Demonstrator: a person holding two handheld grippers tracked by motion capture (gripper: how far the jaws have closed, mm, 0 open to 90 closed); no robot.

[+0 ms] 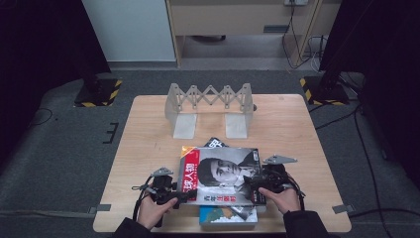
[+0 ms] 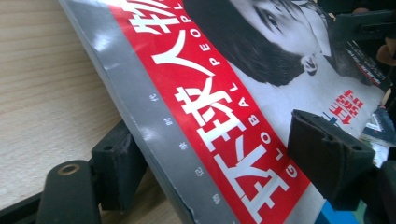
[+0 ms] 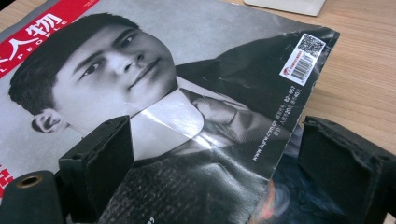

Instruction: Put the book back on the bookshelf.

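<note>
A magazine (image 1: 223,173) with a red title band and a black-and-white portrait cover lies on top of a small stack at the table's front middle. My left gripper (image 1: 178,196) is at its left spine edge. In the left gripper view the magazine (image 2: 224,93) slants between the jaws of my left gripper (image 2: 222,163), one jaw under the spine and one above the cover, with a wide gap. My right gripper (image 1: 252,191) is at the right edge. It stands open (image 3: 222,163), one jaw over the cover (image 3: 140,93), the other past its curled edge.
A blue magazine (image 1: 228,215) pokes out below the stack and a dark one (image 1: 215,144) behind it. A white accordion rack (image 1: 210,106) stands at the back of the wooden table (image 1: 148,134). Bare wood lies to the left and right.
</note>
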